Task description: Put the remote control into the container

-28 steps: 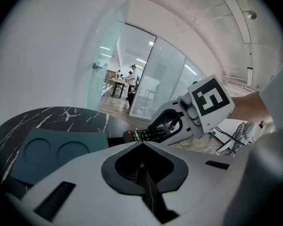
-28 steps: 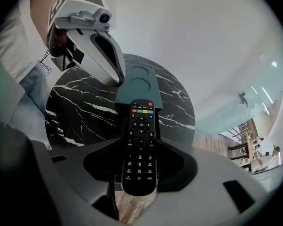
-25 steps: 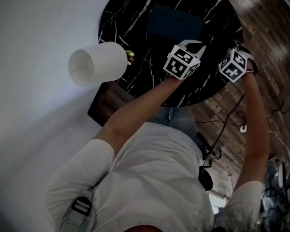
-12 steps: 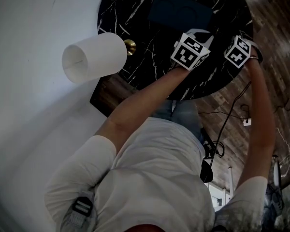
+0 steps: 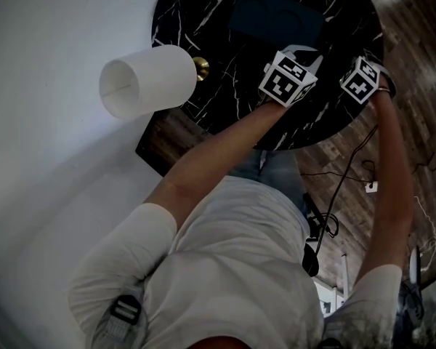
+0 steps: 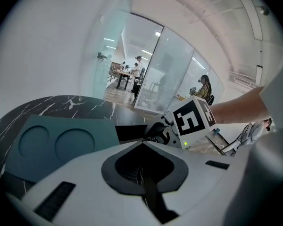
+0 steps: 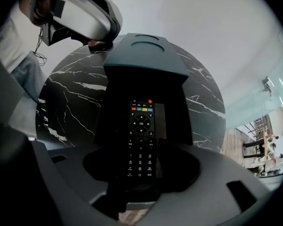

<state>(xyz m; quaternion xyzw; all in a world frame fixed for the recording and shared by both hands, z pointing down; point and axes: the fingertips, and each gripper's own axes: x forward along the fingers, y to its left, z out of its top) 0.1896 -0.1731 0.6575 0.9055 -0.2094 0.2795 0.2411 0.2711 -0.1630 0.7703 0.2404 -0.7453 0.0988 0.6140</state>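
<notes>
The black remote control (image 7: 140, 126) lies lengthwise between the jaws of my right gripper (image 7: 142, 149), which is shut on it. Its button end points at the container (image 7: 146, 55), a teal box with two round recesses on top and a black open tray (image 7: 118, 93) sticking out toward me. Seen from the left gripper view, the teal container (image 6: 61, 142) lies just ahead on the left, with the right gripper's marker cube (image 6: 193, 119) beyond it. My left gripper (image 6: 141, 145) is shut with nothing in it. In the head view both grippers (image 5: 298, 49) (image 5: 354, 62) hover at the container's (image 5: 276, 17) near side.
The container sits on a round black marble table (image 5: 203, 20). A white lamp shade (image 5: 149, 78) with a brass fitting stands at the table's left edge. Wooden floor with cables (image 5: 349, 173) lies to the right. Glass partitions and people (image 6: 137, 69) are far behind.
Both grippers sit a little farther right and higher in the head view than a second ago. Over the last half second they hardly shifted.
</notes>
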